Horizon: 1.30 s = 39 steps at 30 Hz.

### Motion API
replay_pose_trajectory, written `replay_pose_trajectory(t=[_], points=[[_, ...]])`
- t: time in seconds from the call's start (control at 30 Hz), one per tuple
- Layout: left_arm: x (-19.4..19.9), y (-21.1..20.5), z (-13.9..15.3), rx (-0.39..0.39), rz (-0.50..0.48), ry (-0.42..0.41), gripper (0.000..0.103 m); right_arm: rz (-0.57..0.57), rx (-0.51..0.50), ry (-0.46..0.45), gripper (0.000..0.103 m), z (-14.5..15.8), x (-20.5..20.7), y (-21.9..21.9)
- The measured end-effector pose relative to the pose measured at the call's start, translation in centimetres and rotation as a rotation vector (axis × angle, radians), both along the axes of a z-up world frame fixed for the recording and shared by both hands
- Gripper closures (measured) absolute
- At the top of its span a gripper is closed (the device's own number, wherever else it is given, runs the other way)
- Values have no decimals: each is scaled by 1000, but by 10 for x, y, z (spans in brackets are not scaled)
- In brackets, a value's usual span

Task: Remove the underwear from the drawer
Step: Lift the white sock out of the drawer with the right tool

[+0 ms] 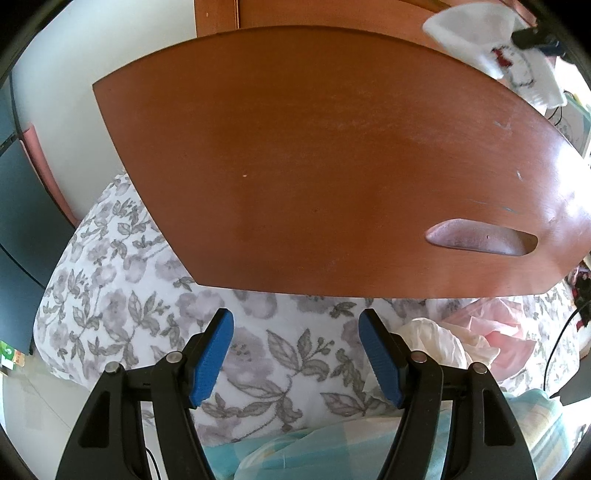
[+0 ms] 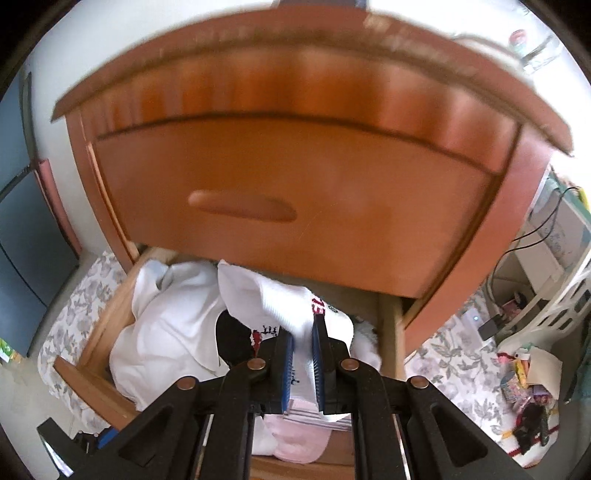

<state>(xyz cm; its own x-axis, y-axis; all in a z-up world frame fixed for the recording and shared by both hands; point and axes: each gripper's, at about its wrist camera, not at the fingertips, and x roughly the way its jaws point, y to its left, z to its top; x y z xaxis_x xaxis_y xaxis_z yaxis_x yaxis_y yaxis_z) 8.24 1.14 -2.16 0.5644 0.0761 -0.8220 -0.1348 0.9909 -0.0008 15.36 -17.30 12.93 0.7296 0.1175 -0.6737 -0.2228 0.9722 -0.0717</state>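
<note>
In the right wrist view the lower drawer point(image 2: 92, 373) of a brown wooden nightstand stands pulled out, full of folded white clothes point(image 2: 166, 328), a black piece point(image 2: 232, 332) and a pink piece point(image 2: 299, 439). My right gripper point(image 2: 303, 332) is shut on white underwear point(image 2: 266, 295) with a red print, lifted above the pile. In the left wrist view that underwear point(image 1: 469, 33) hangs at the top right from the right gripper point(image 1: 532, 35). My left gripper point(image 1: 296, 321) is open and empty, just below the drawer front point(image 1: 314, 166) with its recessed handle point(image 1: 480, 240).
The upper drawer point(image 2: 295, 192) is closed. A floral bedcover point(image 1: 122, 295) lies under the left gripper, with crumpled white and pink fabric point(image 1: 469, 336) to its right. A white shelf unit with cables point(image 2: 543, 251) and small clutter point(image 2: 528, 384) stand at the right.
</note>
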Motion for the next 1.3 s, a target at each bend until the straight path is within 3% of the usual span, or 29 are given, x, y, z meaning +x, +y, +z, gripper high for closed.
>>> replay_pose_trajectory(t=[0.33,0.77,1.3], points=[[-2,-3,3,24,4,-9,32,-13,24,-152,93,54,-43,-16],[-5,-8,7,68,6,-26,32,-23,41,-293,93,102,-111,-39],[-16,-20,20,152,4,-78,32,-68,82,-349,93,114,-180,-79]])
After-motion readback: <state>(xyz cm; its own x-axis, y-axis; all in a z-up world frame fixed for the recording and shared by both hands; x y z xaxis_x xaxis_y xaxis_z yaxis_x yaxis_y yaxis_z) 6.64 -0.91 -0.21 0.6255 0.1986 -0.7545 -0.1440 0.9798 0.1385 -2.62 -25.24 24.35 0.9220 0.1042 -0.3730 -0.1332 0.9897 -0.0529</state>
